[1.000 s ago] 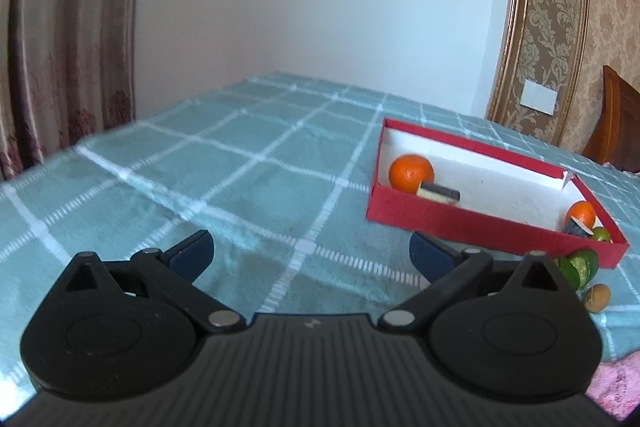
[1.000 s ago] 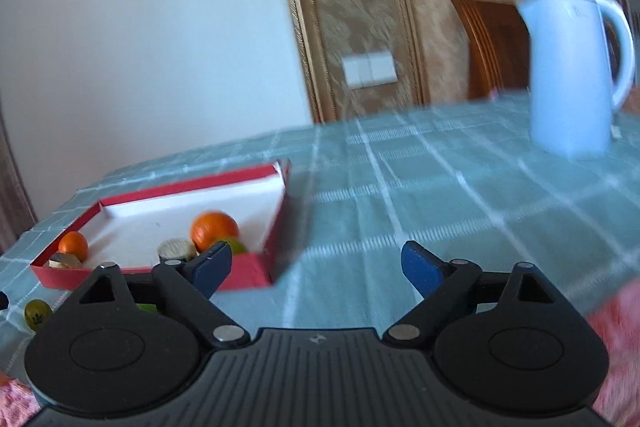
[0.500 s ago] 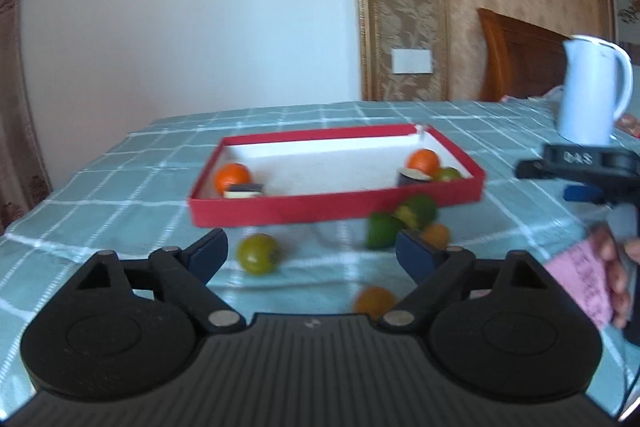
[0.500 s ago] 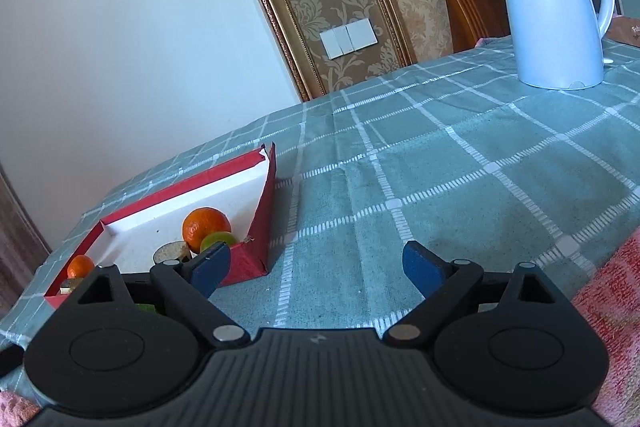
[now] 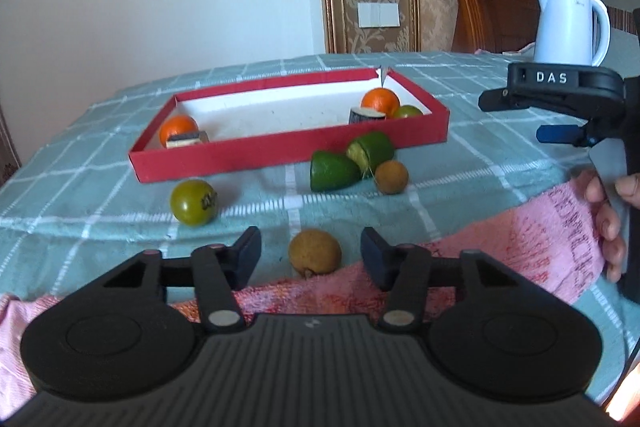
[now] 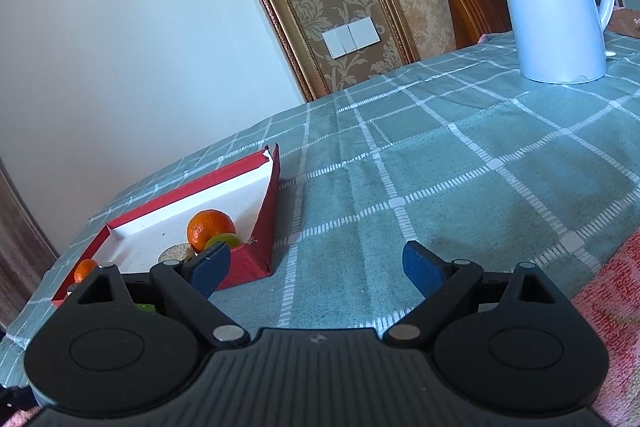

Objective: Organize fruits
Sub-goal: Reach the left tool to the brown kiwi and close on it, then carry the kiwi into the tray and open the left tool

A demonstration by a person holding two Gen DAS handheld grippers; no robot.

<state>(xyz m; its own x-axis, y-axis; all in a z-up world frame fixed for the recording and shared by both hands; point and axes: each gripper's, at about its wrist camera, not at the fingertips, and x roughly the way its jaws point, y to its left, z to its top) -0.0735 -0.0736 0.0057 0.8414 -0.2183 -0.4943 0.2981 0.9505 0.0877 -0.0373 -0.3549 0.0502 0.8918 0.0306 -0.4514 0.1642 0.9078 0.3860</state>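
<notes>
Left gripper [image 5: 311,255] open, straddling brown fruit [image 5: 315,252].

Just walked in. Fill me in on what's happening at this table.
A person is sorting fruit into a red box with two handheld grippers. The left gripper, open, is lined up on a small brown fruit near the table edge. The right gripper is open and empty. Two oranges already sit in the box; a green tomato and green pieces wait outside.
</notes>
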